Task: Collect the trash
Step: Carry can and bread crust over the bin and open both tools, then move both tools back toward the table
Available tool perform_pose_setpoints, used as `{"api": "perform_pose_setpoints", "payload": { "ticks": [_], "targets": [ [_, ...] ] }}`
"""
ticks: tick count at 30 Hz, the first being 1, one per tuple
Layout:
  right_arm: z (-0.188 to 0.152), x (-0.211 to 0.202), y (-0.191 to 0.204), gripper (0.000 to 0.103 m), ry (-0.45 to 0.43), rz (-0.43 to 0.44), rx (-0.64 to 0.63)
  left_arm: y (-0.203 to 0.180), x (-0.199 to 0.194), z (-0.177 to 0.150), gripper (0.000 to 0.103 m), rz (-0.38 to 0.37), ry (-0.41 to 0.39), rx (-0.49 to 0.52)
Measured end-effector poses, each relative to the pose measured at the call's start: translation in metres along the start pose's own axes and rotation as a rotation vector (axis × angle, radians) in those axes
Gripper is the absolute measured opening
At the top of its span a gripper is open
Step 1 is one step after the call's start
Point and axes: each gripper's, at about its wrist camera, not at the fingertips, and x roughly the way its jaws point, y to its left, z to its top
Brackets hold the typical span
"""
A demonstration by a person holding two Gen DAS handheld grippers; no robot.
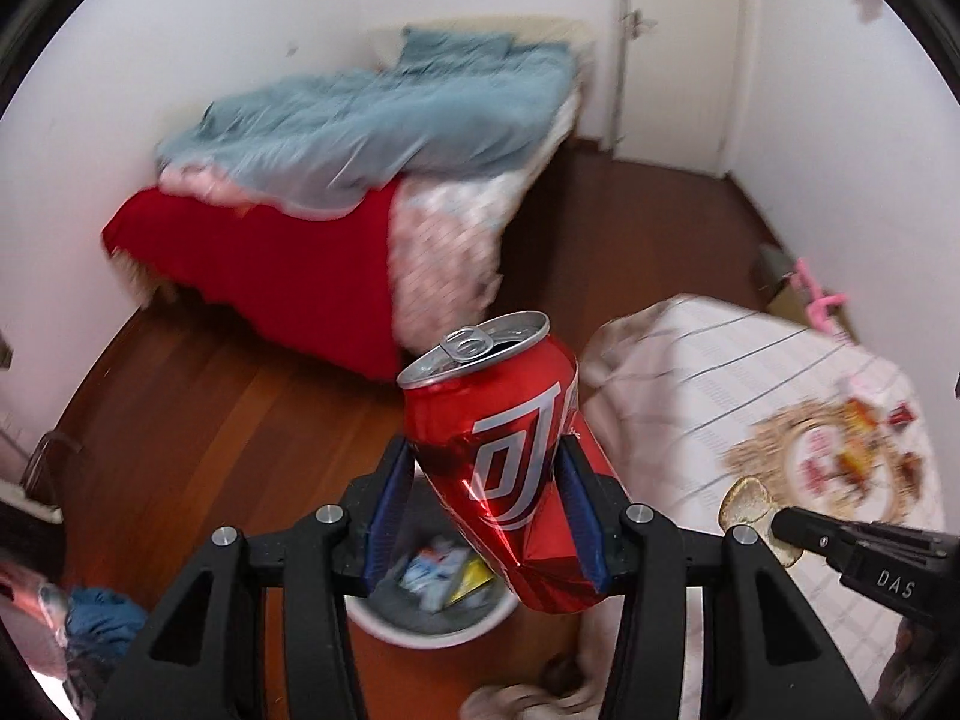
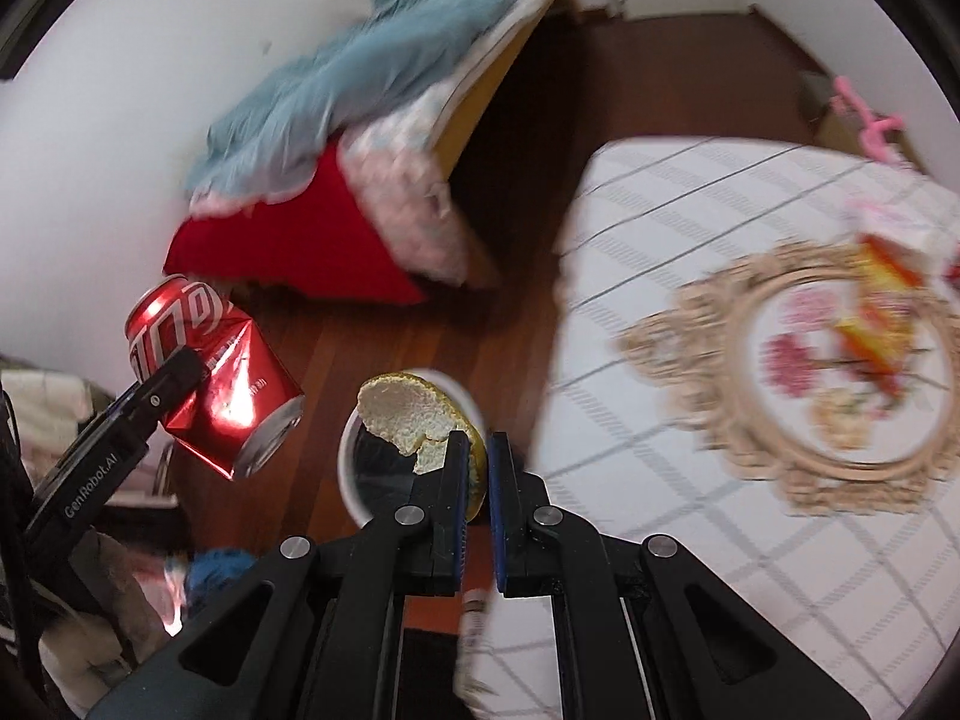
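Trash is in hand on both sides, though neither piece has been dropped yet: the left gripper (image 1: 486, 516) has its blue pads pressed against a crumpled red soda can (image 1: 510, 468) — thin, glossy metal, creased and dented, its top opened — and the right gripper (image 2: 477, 468) is pinched nearly closed on a curl of citrus peel (image 2: 408, 414) with a pale, spongy inside. Both hang over the round white waste bin (image 1: 432, 630) on the wooden floor, which already holds wrappers. Further out, bright wrappers (image 2: 882, 300) remain on the checked tablecloth (image 2: 690, 210), so more collecting looks likely.
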Motion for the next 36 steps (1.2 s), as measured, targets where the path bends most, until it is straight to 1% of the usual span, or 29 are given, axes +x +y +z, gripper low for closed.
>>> {"api": "perform_pose_setpoints", "payload": {
  "ticks": [4,7,11,13,17,18,19,20,21,22,23,24,25,26,27,28,29,30,31,33,36],
  "targets": [
    [0.0,0.073,0.033,0.007,0.109,-0.019,-0.045,0.045,0.046,-0.018,0.045,0.011,0.11,-0.047],
    [-0.003,0.122,0.044,0.007,0.185,-0.038,-0.054,0.073,0.09,-0.033,0.045,0.026,0.21,-0.079],
    [-0.006,0.18,0.049,0.007,0.278,-0.052,-0.041,0.096,0.136,-0.049,0.045,0.011,0.312,-0.12],
    [-0.008,0.201,0.048,0.007,0.311,-0.067,-0.036,0.105,0.159,-0.056,0.046,-0.002,0.362,-0.136],
    [-0.015,0.243,0.048,0.007,0.385,-0.081,-0.043,0.116,0.192,-0.063,0.047,0.002,0.435,-0.172],
    [-0.017,0.249,0.048,0.007,0.399,-0.083,-0.047,0.12,0.199,-0.065,0.052,0.005,0.449,-0.185],
    [-0.018,0.255,0.048,0.007,0.413,-0.091,-0.057,0.121,0.202,-0.065,0.064,0.006,0.455,-0.192],
    [-0.018,0.263,0.046,0.008,0.43,-0.093,-0.066,0.125,0.205,-0.066,0.072,0.011,0.457,-0.207],
    [-0.02,0.27,0.046,0.01,0.448,-0.089,-0.074,0.129,0.206,-0.067,0.086,0.017,0.455,-0.219],
    [-0.022,0.276,0.048,0.016,0.462,-0.091,-0.085,0.132,0.205,-0.068,0.091,0.023,0.454,-0.229],
    [-0.025,0.281,0.05,0.031,0.474,-0.098,-0.097,0.135,0.204,-0.069,0.091,0.033,0.455,-0.24],
    [-0.026,0.282,0.052,0.04,0.478,-0.101,-0.101,0.14,0.205,-0.07,0.092,0.036,0.456,-0.245],
    [-0.027,0.281,0.053,0.056,0.475,-0.102,-0.106,0.142,0.204,-0.07,0.094,0.046,0.455,-0.248],
    [-0.027,0.281,0.055,0.066,0.473,-0.109,-0.114,0.143,0.2,-0.071,0.097,0.062,0.451,-0.247],
    [-0.028,0.28,0.057,0.069,0.472,-0.117,-0.127,0.144,0.198,-0.07,0.102,0.068,0.446,-0.244],
    [-0.029,0.278,0.06,0.076,0.471,-0.129,-0.143,0.144,0.196,-0.071,0.103,0.074,0.44,-0.241],
    [-0.03,0.279,0.059,0.087,0.468,-0.14,-0.156,0.144,0.19,-0.073,0.103,0.082,0.434,-0.239],
    [-0.031,0.276,0.062,0.092,0.465,-0.154,-0.174,0.144,0.188,-0.073,0.103,0.086,0.431,-0.239],
    [-0.032,0.273,0.065,0.101,0.463,-0.17,-0.185,0.144,0.183,-0.076,0.103,0.092,0.43,-0.242],
    [-0.032,0.266,0.068,0.103,0.447,-0.21,-0.203,0.143,0.178,-0.078,0.103,0.094,0.429,-0.246],
    [-0.031,0.253,0.064,0.103,0.43,-0.23,-0.21,0.141,0.166,-0.082,0.103,0.097,0.421,-0.248]
  ]
}}
